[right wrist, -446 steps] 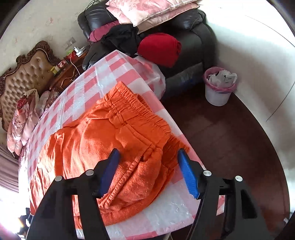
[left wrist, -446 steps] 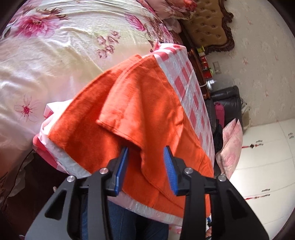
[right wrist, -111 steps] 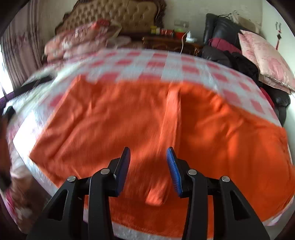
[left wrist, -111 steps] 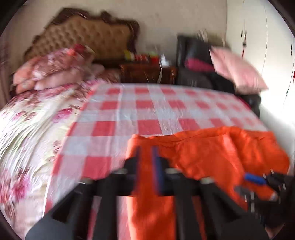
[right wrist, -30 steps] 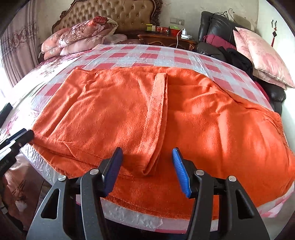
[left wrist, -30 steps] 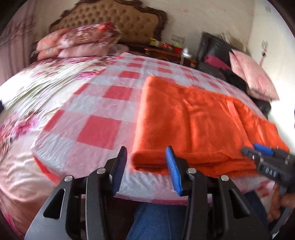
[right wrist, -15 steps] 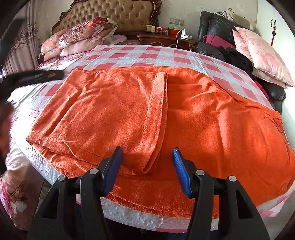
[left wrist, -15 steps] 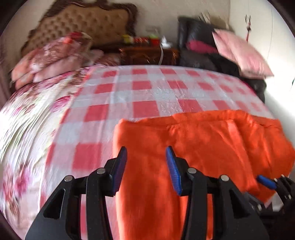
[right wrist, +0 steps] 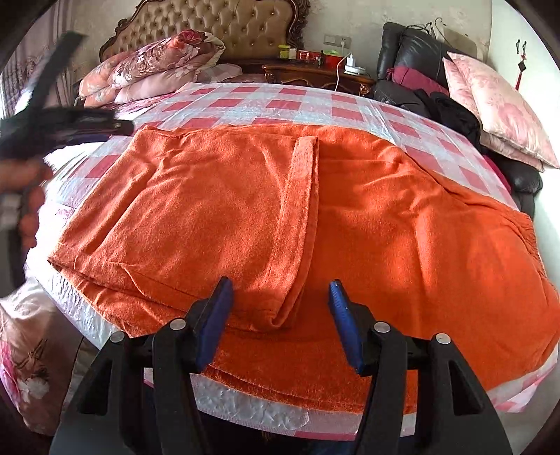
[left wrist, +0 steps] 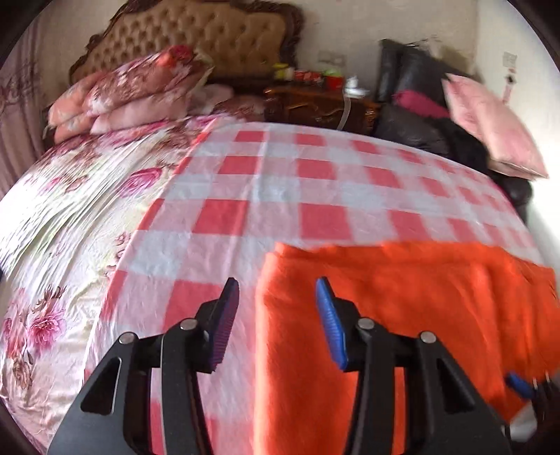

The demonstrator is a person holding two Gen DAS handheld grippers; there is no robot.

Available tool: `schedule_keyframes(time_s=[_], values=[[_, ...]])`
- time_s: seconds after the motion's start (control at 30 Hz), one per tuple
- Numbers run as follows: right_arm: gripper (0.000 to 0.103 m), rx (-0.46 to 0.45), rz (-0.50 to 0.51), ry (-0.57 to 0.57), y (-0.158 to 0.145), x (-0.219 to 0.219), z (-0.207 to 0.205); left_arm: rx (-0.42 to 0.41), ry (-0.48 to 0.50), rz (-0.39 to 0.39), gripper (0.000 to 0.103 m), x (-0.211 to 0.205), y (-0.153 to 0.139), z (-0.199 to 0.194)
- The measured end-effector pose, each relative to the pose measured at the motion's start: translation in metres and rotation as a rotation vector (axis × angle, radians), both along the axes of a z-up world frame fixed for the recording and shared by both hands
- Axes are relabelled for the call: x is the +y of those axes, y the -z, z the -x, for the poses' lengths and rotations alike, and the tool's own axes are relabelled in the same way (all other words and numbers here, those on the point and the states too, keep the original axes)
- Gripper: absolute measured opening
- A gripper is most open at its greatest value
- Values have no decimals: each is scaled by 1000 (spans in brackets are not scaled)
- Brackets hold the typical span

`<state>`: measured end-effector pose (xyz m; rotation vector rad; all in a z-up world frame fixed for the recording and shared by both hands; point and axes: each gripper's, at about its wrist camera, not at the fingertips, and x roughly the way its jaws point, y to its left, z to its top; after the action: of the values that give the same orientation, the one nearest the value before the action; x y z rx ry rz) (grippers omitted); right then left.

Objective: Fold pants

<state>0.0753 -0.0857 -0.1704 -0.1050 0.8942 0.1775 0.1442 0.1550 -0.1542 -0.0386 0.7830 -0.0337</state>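
Note:
Orange terry pants [right wrist: 315, 217] lie spread on the red-and-white checked cloth [right wrist: 280, 101], the left part folded over so a hem strip runs down the middle. My right gripper [right wrist: 278, 315] is open and empty just above the pants' near edge. My left gripper [left wrist: 276, 315] is open and empty over the pants' left edge [left wrist: 385, 315], one finger over the checked cloth [left wrist: 280, 196]. The left gripper shows blurred at the left of the right wrist view [right wrist: 70, 129]. The right gripper's tip shows at the lower right of the left wrist view [left wrist: 521, 385].
A floral bedspread [left wrist: 70, 210] and stacked pillows [right wrist: 150, 66] lie at the left. A tufted headboard [right wrist: 217, 21], a wooden nightstand [right wrist: 315, 70] with bottles, and a black chair [right wrist: 420, 63] with a pink cushion [right wrist: 497, 101] stand behind.
My left gripper has swung up from the pants' near left corner to their far left edge, still open. My right gripper has stayed put, open.

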Motion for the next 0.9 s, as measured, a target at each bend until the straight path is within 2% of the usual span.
schedule_keyframes(time_s=[0.1,0.2,0.27,0.3,0.37,0.4,0.5,0.57,0.63,0.7,0.73,0.9], values=[[61,1,-13,-1,1,-3,-1,24,50,13,41,-8,13,36],[62,17,-22,0,0,-6,-3,73,54,-38,42,-16,40,63],[61,43,-26,15,-7,-10,-9,11,62,-105,44,-22,43,76],[61,28,-41,22,-15,-12,-13,7,61,-108,44,-21,43,78],[60,-8,-59,23,-33,-13,-26,2,43,-46,45,-14,39,81],[54,-17,-64,21,-43,-11,-39,-4,27,-5,45,-8,37,85],[49,-10,-98,2,-56,1,-82,-21,-15,44,45,3,35,98],[46,7,-72,-12,-50,12,-110,-30,-45,115,45,16,31,110],[37,70,-31,-5,-31,17,-141,-30,-60,187,47,30,30,122],[35,125,-4,-2,-16,17,-155,-16,-66,314,49,49,33,134],[35,114,-7,-12,-15,16,-156,-11,-73,359,49,56,35,139],[37,87,9,-36,-13,17,-150,15,-44,455,49,61,48,143]])
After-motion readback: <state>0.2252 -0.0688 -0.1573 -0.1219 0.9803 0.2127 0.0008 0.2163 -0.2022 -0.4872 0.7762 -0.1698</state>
